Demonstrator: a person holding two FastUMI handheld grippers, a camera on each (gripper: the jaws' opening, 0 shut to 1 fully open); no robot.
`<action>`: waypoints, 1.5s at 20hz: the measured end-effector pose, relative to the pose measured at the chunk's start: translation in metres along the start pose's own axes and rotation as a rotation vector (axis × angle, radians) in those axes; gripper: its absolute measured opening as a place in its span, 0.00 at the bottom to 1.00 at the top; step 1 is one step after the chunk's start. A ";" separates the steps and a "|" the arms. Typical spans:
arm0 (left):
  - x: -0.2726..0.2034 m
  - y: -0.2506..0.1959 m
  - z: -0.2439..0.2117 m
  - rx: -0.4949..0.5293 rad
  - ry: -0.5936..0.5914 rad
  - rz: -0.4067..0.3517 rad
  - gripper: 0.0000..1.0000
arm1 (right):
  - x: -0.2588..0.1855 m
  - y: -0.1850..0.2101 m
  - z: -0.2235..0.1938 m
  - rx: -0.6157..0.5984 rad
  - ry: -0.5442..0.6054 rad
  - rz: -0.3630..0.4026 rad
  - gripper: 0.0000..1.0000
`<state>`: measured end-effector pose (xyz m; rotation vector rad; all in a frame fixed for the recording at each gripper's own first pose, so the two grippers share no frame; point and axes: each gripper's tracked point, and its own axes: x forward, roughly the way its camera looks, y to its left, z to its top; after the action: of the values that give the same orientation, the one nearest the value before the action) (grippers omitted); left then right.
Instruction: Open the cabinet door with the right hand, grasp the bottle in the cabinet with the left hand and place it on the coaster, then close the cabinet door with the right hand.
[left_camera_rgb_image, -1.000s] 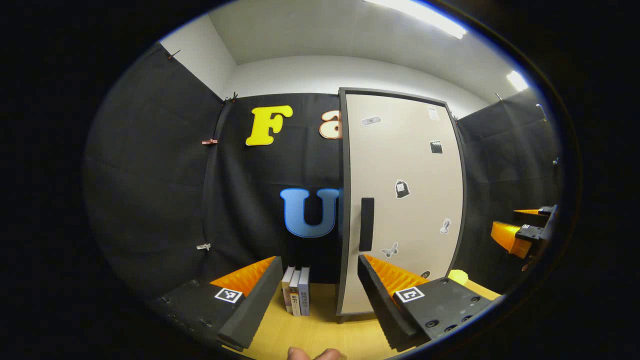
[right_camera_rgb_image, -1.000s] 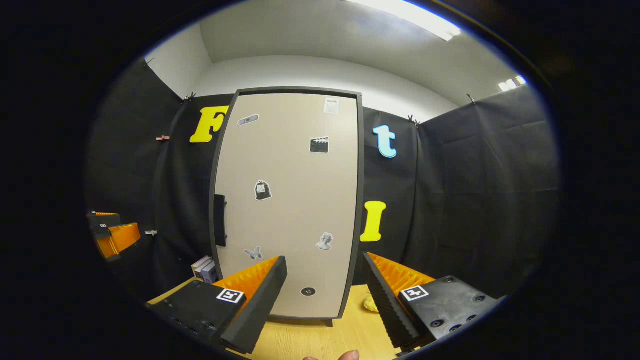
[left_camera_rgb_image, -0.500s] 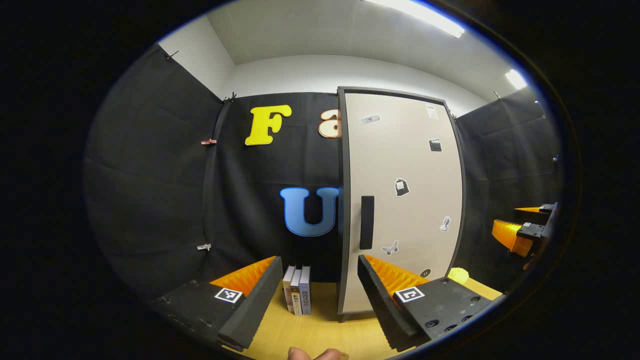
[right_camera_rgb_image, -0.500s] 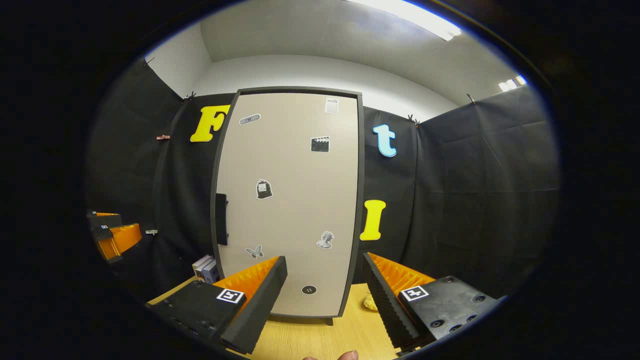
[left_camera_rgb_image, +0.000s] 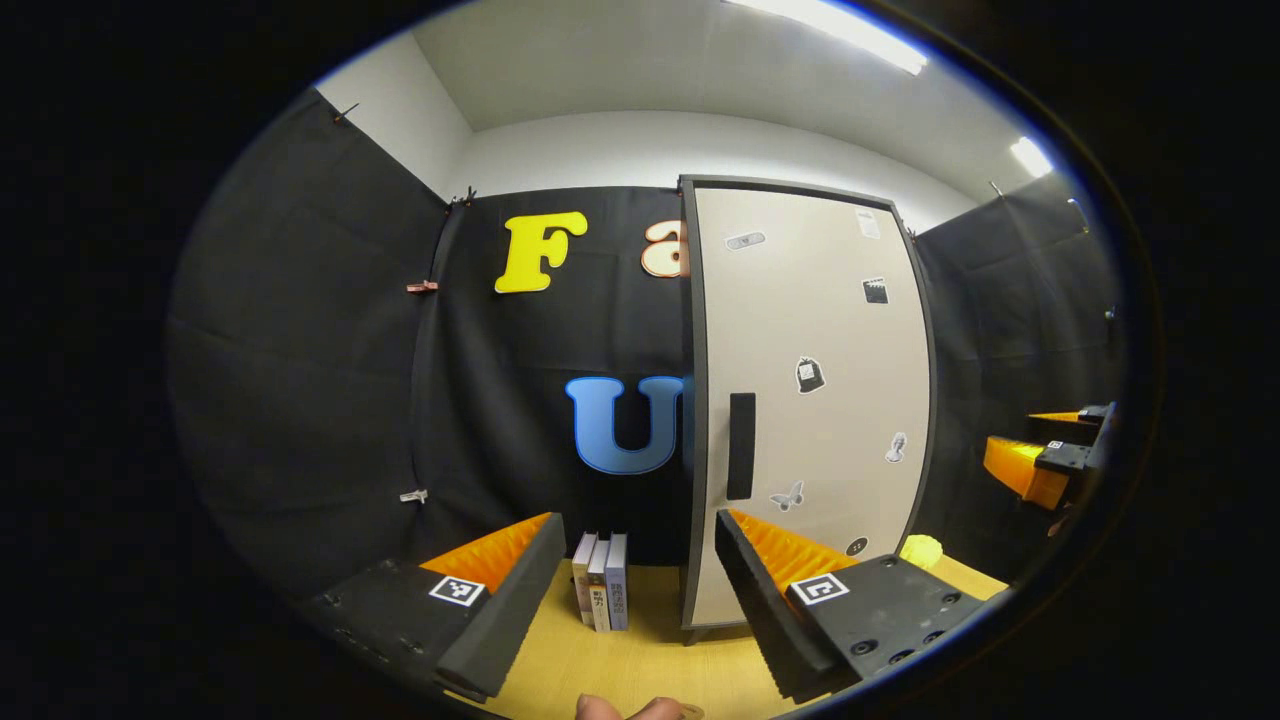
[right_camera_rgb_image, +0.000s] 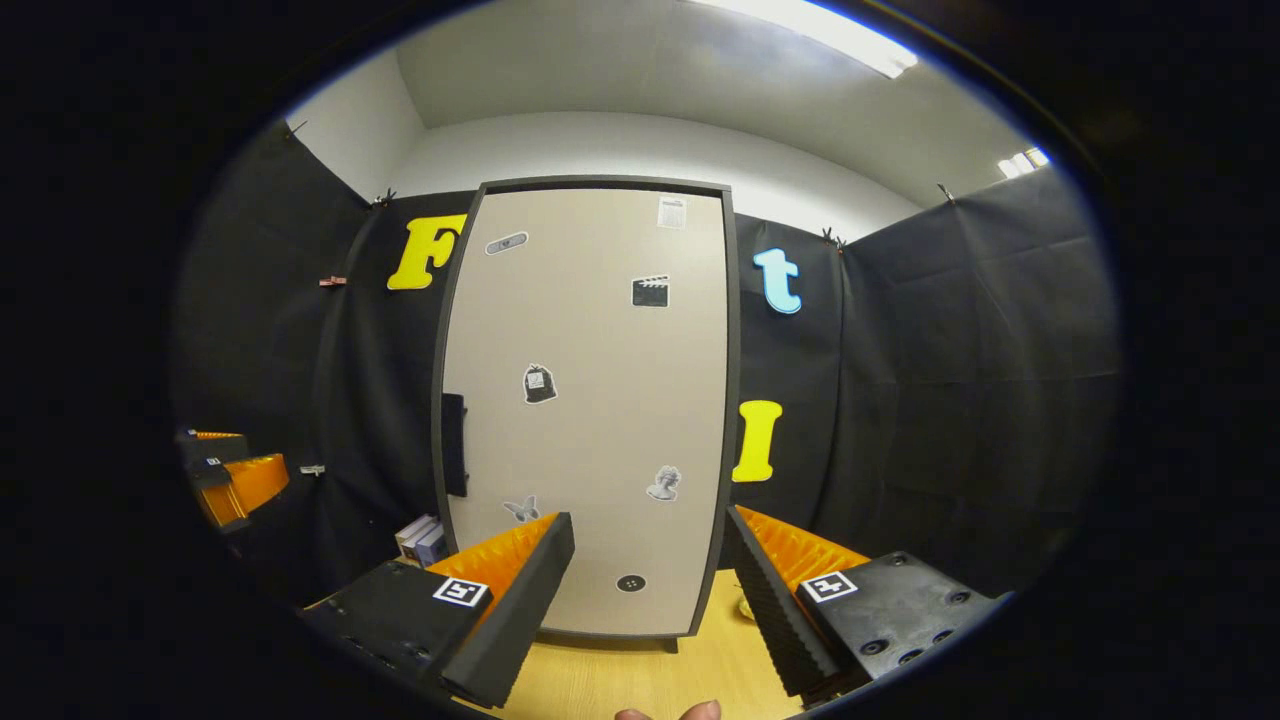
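Note:
A tall cabinet stands on the wooden table with its beige door (left_camera_rgb_image: 810, 400) (right_camera_rgb_image: 590, 400) closed; whatever is inside is hidden. The black handle (left_camera_rgb_image: 740, 445) (right_camera_rgb_image: 455, 458) runs along the door's left edge. My left gripper (left_camera_rgb_image: 635, 530) is open and empty, a little back from the cabinet's left edge. My right gripper (right_camera_rgb_image: 650, 525) is open and empty too, facing the door's lower half from a short distance. A small yellow object (left_camera_rgb_image: 920, 550) (right_camera_rgb_image: 745, 605), maybe the coaster, lies on the table to the right of the cabinet.
Three books (left_camera_rgb_image: 600, 595) (right_camera_rgb_image: 425, 540) stand upright left of the cabinet. The wooden table (left_camera_rgb_image: 640, 670) (right_camera_rgb_image: 600, 680) runs below both grippers. The other gripper (left_camera_rgb_image: 1050, 455) shows far right in the left gripper view, and at the left (right_camera_rgb_image: 230, 475) in the right gripper view.
Both views have drifted slightly, so the cabinet sits a touch further right in each. The door stays closed and both grippers stay open.

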<state>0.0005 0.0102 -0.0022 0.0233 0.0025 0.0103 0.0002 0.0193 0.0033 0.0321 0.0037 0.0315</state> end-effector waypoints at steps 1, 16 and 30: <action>0.002 0.003 0.001 0.008 0.000 0.002 0.95 | 0.003 0.006 0.001 0.009 0.002 0.009 0.97; 0.017 0.063 -0.031 0.010 0.031 0.068 0.95 | 0.126 0.172 -0.011 0.080 0.055 0.180 0.97; 0.019 0.089 -0.051 -0.019 0.073 0.110 0.95 | 0.208 0.230 -0.061 0.048 0.074 0.142 0.44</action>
<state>0.0181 0.1004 -0.0516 0.0042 0.0741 0.1212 0.2003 0.2581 -0.0506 0.0788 0.0766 0.1746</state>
